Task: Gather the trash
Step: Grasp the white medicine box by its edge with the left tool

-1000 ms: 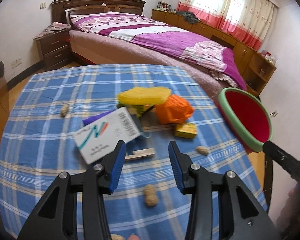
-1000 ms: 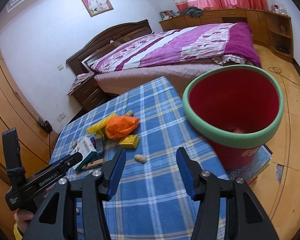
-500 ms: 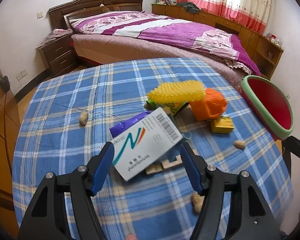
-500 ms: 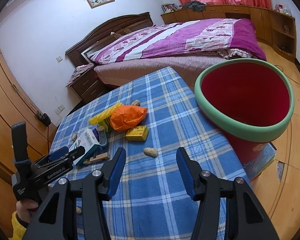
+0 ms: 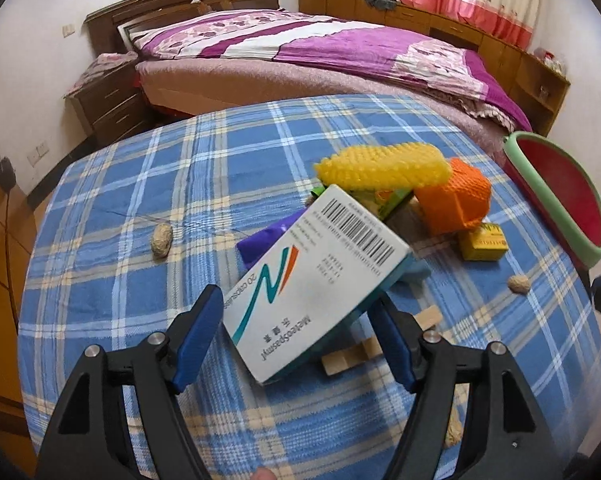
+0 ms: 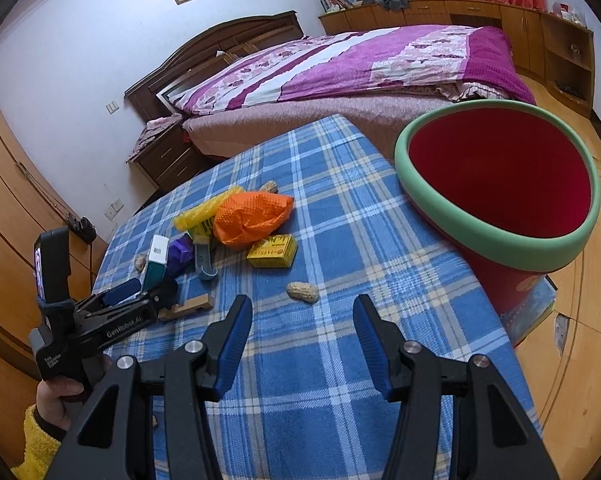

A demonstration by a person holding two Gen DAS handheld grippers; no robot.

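Note:
Trash lies on a blue plaid tablecloth [image 5: 148,184]. A white medicine box [image 5: 316,276] with a barcode stands tilted between the blue pads of my open left gripper [image 5: 296,340]; the pads flank it, contact unclear. It also shows in the right wrist view [image 6: 156,260]. Behind it lie a purple wrapper [image 5: 264,240], yellow foam net [image 5: 380,166], orange foam net [image 5: 452,200] and small yellow box [image 5: 482,242]. My right gripper [image 6: 300,344] is open and empty above the table, near a peanut [image 6: 302,292]. The red bin with a green rim [image 6: 496,196] stands at the table's right edge.
Peanuts [image 5: 161,240] lie scattered on the cloth. A wooden clip [image 5: 380,344] lies beside the box, also in the right wrist view [image 6: 186,308]. A bed with a purple quilt [image 5: 320,48] stands behind the table, with a nightstand [image 5: 104,100] to its left.
My left gripper has moved forward over the table and its jaws now straddle the white medicine box. My right gripper has edged closer to the table; the bin looks nearer.

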